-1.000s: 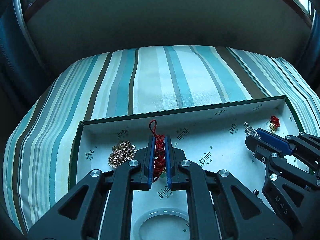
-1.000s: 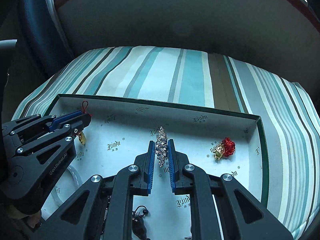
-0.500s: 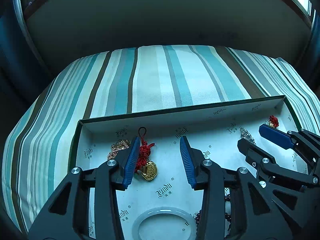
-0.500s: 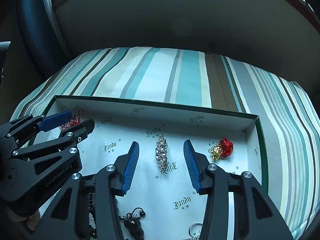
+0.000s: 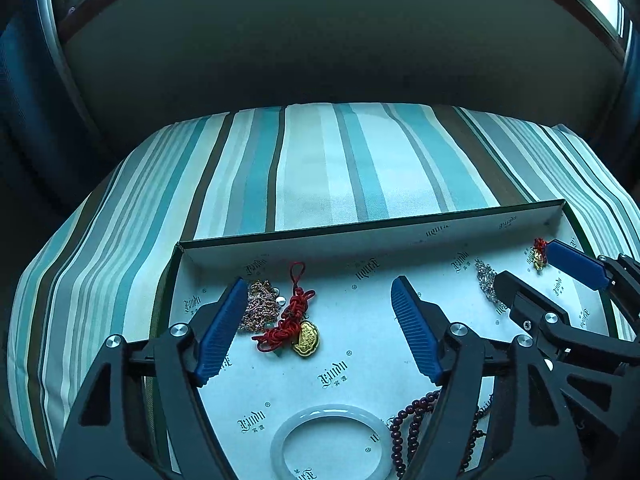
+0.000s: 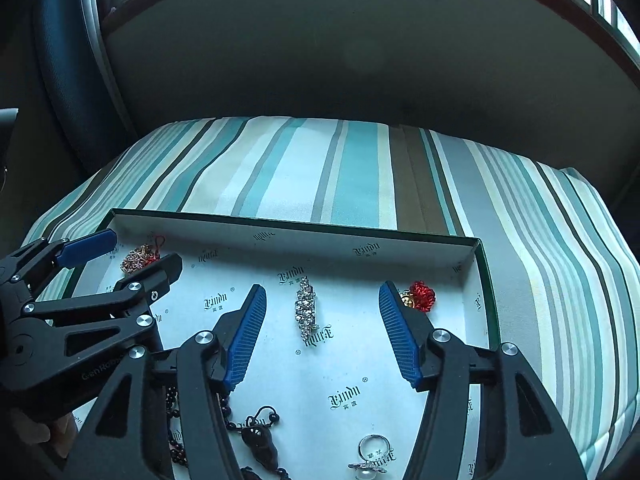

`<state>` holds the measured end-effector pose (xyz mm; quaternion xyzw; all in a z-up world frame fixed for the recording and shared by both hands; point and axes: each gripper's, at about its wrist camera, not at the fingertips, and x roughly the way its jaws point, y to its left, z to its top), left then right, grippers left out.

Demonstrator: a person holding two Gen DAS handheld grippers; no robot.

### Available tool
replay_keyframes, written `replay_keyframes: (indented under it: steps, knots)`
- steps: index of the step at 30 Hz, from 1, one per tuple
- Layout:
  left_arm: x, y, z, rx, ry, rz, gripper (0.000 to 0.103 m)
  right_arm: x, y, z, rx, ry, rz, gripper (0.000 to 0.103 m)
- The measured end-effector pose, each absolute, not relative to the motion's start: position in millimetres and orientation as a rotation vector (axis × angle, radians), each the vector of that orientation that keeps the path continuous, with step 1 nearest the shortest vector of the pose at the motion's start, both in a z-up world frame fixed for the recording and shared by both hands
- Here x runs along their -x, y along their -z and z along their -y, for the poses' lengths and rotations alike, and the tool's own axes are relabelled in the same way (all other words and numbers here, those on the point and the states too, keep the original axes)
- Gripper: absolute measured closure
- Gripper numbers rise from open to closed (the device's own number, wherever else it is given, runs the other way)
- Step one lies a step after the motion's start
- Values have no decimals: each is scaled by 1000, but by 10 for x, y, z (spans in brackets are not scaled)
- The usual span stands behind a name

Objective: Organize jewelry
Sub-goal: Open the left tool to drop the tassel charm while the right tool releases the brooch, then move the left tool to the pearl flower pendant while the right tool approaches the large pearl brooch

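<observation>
Both pieces lie loose in the white-lined tray (image 5: 400, 236) on the striped bed (image 5: 340, 168). Left gripper (image 5: 320, 320) fingers spread wide, released, holding nothing; red-cord gold charm (image 5: 296, 324) lies between them. Right gripper (image 6: 322, 332) likewise released over the crystal brooch (image 6: 306, 308), not touching. Best to lift both straight clear, avoiding snagging the cord.

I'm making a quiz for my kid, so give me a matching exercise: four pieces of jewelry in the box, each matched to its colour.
Things:
1. knotted cord charm
2. smooth round bangle
3. sparkly rhinestone brooch
4. round bead string

Colours:
A. milky white
B. dark maroon
C. red with gold
D. silver

Pairs: 1-C, 2-A, 3-D, 4-B
</observation>
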<state>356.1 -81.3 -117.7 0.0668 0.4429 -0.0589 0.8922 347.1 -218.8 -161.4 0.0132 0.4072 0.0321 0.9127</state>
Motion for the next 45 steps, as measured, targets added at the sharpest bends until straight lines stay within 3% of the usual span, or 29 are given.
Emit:
replay_keyframes:
  steps: [19,32,45]
  knots:
    - [-2525,604,727,-127,146,-783,22,-2404,1180,2341,-45,-34,-763,40]
    - [-1807,763,660,-128,158,-813,22,-1668,1429,2457,-62,-9,-822,40]
    - [-1480,1147,529,-101,135,-914,22,-1456,1854,2622,-80,30,-919,40]
